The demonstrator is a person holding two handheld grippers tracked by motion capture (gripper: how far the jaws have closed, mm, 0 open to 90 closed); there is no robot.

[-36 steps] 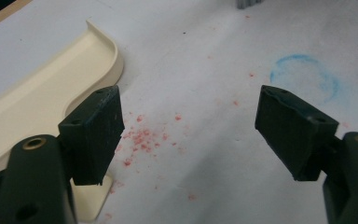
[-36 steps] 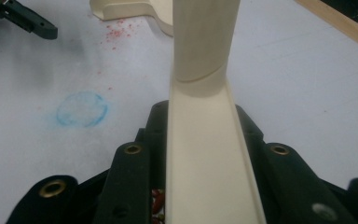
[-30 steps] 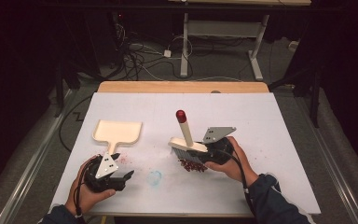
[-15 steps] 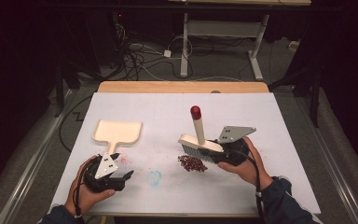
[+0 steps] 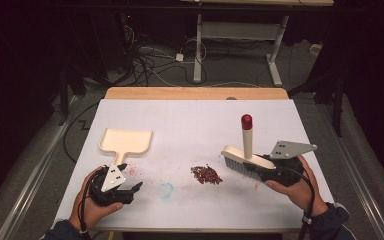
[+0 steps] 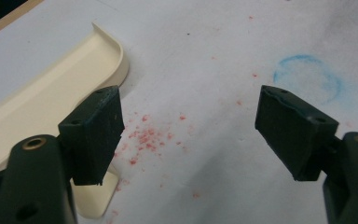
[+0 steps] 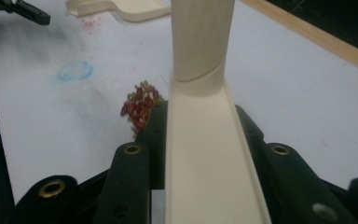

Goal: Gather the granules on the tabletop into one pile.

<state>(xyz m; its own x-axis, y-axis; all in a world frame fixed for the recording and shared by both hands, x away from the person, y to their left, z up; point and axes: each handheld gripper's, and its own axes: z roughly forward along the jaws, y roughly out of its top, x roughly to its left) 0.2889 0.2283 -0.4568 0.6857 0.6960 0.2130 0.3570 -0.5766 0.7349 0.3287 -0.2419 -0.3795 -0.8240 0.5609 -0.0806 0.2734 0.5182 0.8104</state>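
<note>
A cream brush with a red-tipped handle sits in my right gripper, whose jaws are shut on the brush's body. Its bristles are just right of a small pile of dark red bits on the white table cover. A cream dustpan lies flat at the left. My left gripper rests near the front edge by the dustpan's handle, open, with nothing between its jaws.
A faint blue ring and pink dust mark the white cover. The wooden table edge runs along the back. Cables and metal table legs stand on the dark floor beyond.
My right gripper has carried the brush to the right, off the pile of red bits, which now lies bare. The left gripper has stayed where it was.
</note>
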